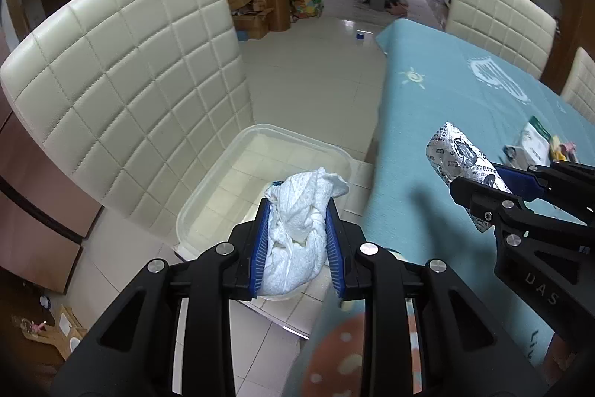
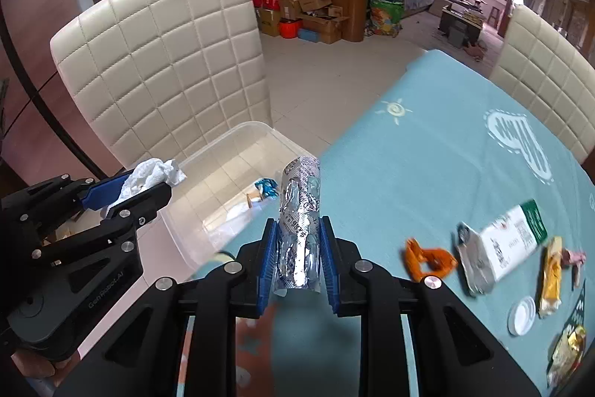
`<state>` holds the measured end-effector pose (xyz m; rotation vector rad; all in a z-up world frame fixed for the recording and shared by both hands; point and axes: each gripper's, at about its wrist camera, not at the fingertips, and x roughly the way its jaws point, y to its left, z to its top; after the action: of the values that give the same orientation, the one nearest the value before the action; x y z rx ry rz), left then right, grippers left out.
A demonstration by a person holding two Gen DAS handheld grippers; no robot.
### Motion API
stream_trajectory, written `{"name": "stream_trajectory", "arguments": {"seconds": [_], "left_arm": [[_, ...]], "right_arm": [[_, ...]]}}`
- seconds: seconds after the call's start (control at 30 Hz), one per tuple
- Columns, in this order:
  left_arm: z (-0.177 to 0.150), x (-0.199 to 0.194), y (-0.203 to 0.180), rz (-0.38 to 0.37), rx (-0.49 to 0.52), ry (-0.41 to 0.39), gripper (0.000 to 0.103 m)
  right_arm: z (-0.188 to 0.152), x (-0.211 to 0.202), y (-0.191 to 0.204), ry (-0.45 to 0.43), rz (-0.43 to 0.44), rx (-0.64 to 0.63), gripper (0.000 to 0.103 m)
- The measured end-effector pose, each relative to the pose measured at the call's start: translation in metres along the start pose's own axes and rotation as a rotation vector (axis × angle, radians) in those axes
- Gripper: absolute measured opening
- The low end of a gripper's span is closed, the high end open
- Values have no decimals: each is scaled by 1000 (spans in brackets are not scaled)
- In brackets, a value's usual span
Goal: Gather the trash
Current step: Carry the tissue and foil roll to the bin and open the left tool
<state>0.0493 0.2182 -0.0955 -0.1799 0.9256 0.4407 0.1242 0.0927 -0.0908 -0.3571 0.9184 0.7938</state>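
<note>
My left gripper (image 1: 297, 207) is shut on a crumpled white tissue (image 1: 297, 229) and hangs over the near corner of a clear plastic bin (image 1: 208, 207) on the chair seat. My right gripper (image 2: 299, 227) is shut on a silver pill blister pack (image 2: 299, 211), held over the table's left edge beside the clear plastic bin (image 2: 193, 162). From the other side, the left gripper (image 2: 148, 188) with the tissue (image 2: 152, 175) shows in the right wrist view, and the right gripper (image 1: 479, 181) with the blister pack (image 1: 457, 155) in the left wrist view. A blue wrapper (image 2: 266, 188) lies inside the bin.
On the teal tablecloth (image 2: 409, 155) lie an orange scrap (image 2: 427, 259), a white-and-green packet (image 2: 502, 244), a yellow wrapper (image 2: 552, 278), a white lid (image 2: 522, 315) and a gold wrapper (image 2: 565, 352). A cream quilted chair back (image 1: 122, 92) rises behind the bin; other chairs (image 1: 498, 21) stand at the far side.
</note>
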Motion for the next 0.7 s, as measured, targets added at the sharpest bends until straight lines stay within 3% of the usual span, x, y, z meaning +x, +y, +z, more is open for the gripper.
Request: {"name": "stream_trajectory", "arguments": {"seconds": [0.3, 0.4, 0.5, 0.7], "left_arm": [[34, 11, 24, 44, -17, -54, 33], [44, 17, 28, 57, -27, -64, 41], [48, 23, 36, 71, -52, -66, 67], [44, 34, 51, 113, -83, -52, 75]], "right_arm": [[34, 25, 9, -16, 22, -29, 23], [46, 35, 10, -21, 22, -41, 23], [53, 45, 10, -15, 29, -46, 23], [59, 61, 14, -2, 44, -71, 23]]}}
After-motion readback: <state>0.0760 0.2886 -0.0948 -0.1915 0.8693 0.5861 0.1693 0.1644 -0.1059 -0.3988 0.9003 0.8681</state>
